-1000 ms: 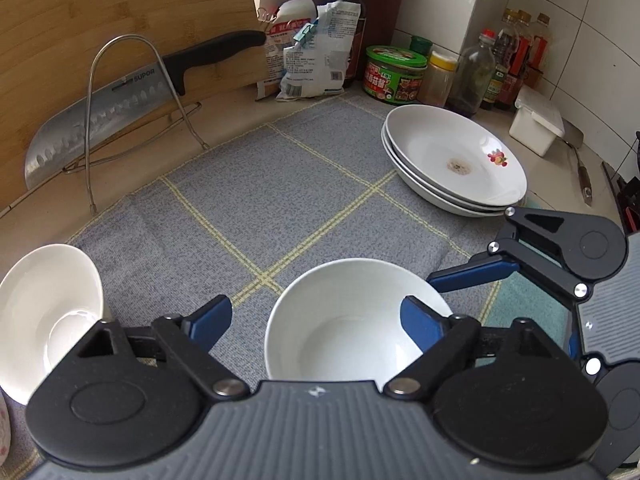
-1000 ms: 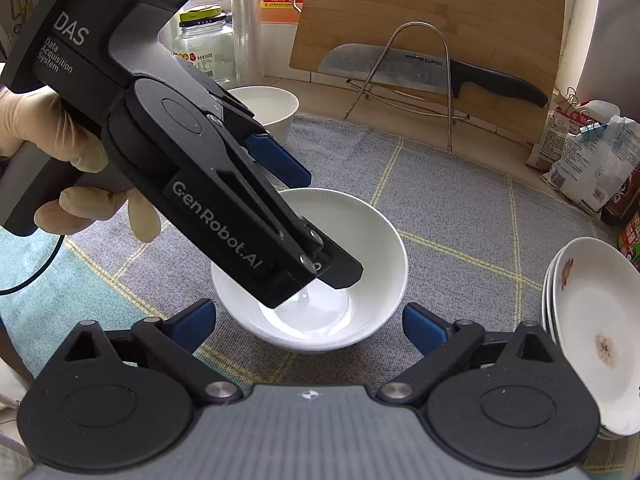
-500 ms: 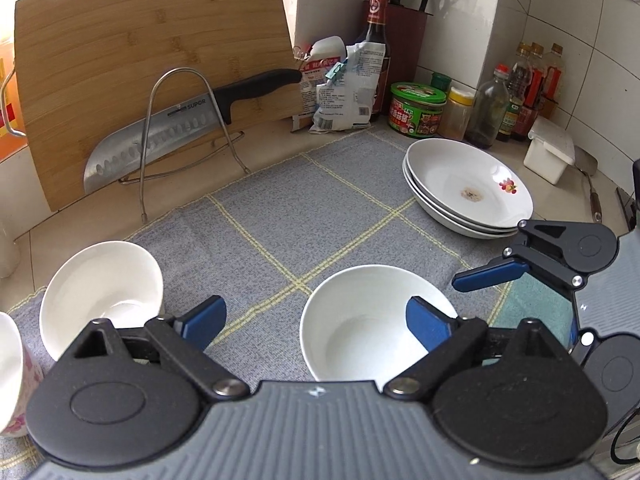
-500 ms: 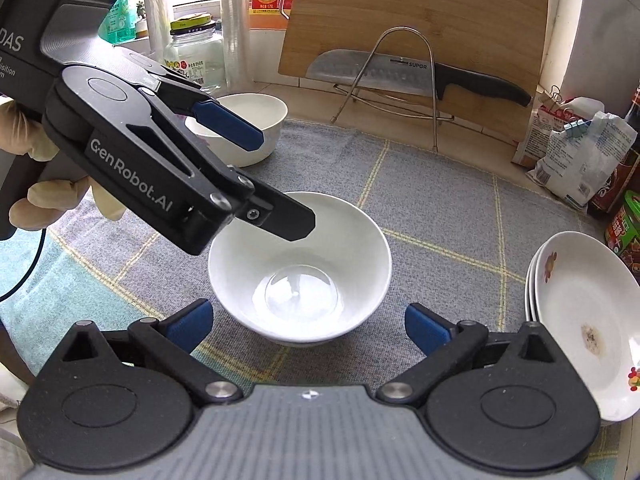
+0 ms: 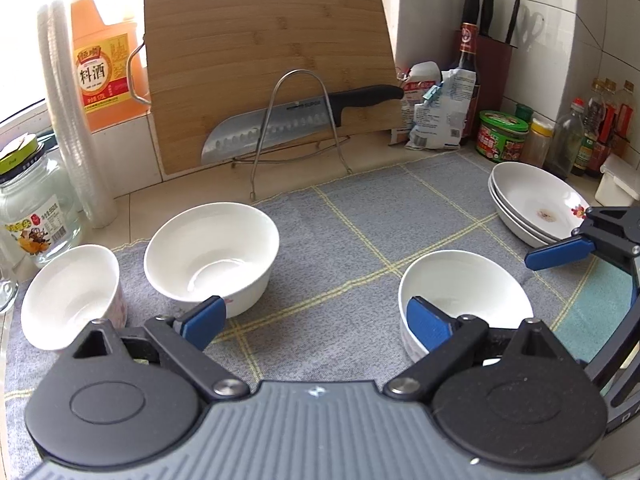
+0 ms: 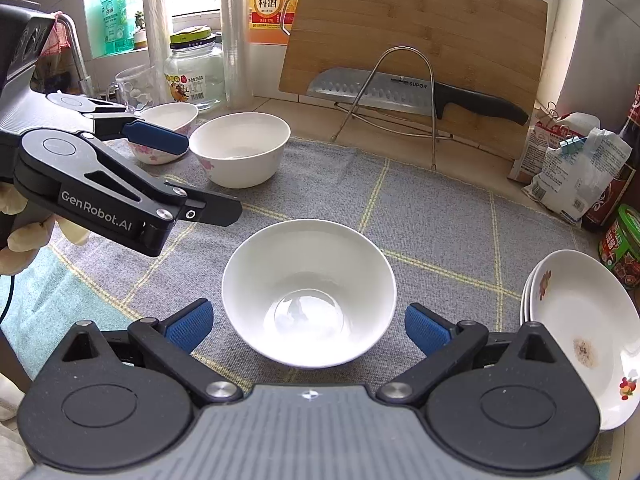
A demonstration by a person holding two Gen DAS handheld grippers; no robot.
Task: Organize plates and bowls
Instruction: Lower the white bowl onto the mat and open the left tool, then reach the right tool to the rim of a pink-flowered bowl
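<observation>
- The plain white bowl is seated upright on the grey checked cloth, directly ahead of the right gripper, whose jaws are spread wide on either side of it without contact.
- The left gripper is held apart from that bowl; its jaws have just been opening and are now wide, with nothing between them.
- Two further bowls are placed near the back left of the cloth: a larger bowl with a small pink flower print and, just beside it, a smaller flowered bowl.
- A stack of shallow plates is located at the right edge of the cloth; a brown mark is visible on the top plate.
- The bowls are judged to be glazed ceramic: rigid, moderately heavy, smooth and brittle. Slipping between the pads is to be expected if the grip is shallow.
- A hold across the rim wall, one pad inside and one outside, is recommended; the sloped outer side is to be avoided.
- Contact between bowls during nesting is to be made gently, since chipping is a risk.
</observation>
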